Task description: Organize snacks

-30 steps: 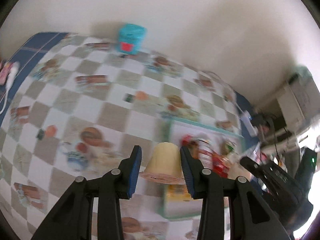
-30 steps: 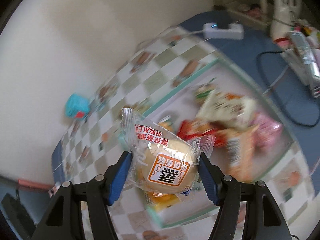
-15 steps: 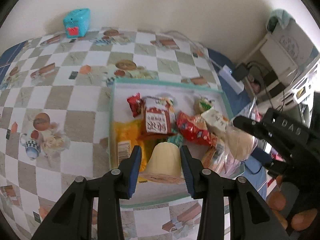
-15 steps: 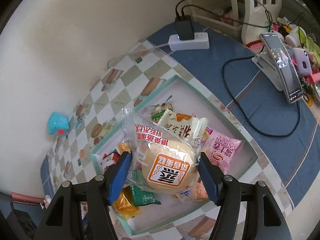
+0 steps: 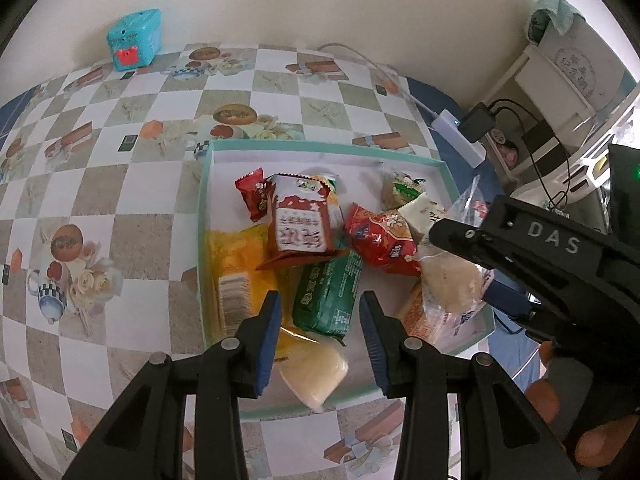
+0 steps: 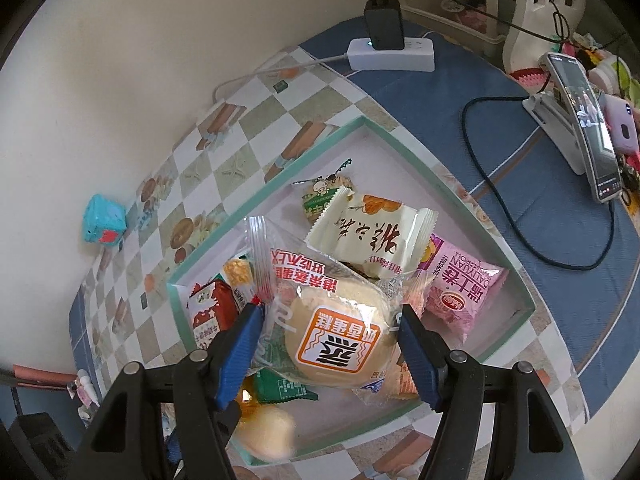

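Checked tablecloth (image 5: pixel 120 184) carries the teal tray (image 5: pixel 204 216) of snacks, where only the right view shows a phone (image 6: pixel 592 128), while the right gripper (image 6: pixel 332 344), stamped DAS, clasps a wrapped cake (image 6: pixel 336 344) and the left gripper (image 5: pixel 320 332), released, straddles a pale pudding (image 5: pixel 316 372).

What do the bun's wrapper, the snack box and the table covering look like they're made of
Bun's wrapper: thin clear plastic film, glossy; it crinkles, glints, and the bun shows through. Snack box: probably coated cardboard, with thin straight teal walls and a matte white inside. Table covering: likely printed vinyl or oilcloth, smooth with a faint sheen.
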A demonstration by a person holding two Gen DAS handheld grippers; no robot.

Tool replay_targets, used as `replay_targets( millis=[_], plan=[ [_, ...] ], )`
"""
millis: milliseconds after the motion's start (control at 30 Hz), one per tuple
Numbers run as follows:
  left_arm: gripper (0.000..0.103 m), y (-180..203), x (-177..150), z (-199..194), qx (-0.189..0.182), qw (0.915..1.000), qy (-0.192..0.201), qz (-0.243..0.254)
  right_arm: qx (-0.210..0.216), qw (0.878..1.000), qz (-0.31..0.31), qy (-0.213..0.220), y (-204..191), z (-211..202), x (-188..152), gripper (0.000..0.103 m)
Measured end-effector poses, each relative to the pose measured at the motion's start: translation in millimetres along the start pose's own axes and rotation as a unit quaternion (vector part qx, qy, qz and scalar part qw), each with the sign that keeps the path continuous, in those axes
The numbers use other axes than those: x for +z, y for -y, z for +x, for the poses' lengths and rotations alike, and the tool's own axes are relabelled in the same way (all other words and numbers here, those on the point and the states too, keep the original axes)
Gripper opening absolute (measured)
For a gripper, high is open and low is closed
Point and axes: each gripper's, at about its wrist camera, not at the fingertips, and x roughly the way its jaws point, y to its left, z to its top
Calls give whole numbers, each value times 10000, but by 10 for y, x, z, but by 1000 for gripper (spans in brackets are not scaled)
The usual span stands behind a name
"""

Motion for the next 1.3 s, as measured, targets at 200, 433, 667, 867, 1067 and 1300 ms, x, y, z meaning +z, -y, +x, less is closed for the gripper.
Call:
replay_targets(
  millis=[200, 433, 667, 867, 1067, 1300],
  plan=[
    [41, -37, 9, -55, 84, 9999, 94, -23, -3, 10000, -61, -73, -27, 39, -11, 78],
    [48, -268, 30, -230, 550, 9970, 432, -322, -32, 9995, -276, -171, -91, 86, -45, 82],
    [78, -728, 21, -406, 1456, 9835, 742, -780, 54, 9970, -734, -229, -299, 94, -168, 89],
    [84, -1016, -51, -534, 1761, 9751, 870, -1033, 83, 9938, -1085, -218, -428, 83, -316, 90],
    [90, -1112, -173, -617, 2054, 9688, 968, -994, 98, 9905, -1366, -71, -465, 20, -483, 103],
    [90, -1101, -403, -756, 2524, 9597, 1040, -666, 90, 9834, -1793, 253, -513, -166, -710, 103]
  ],
)
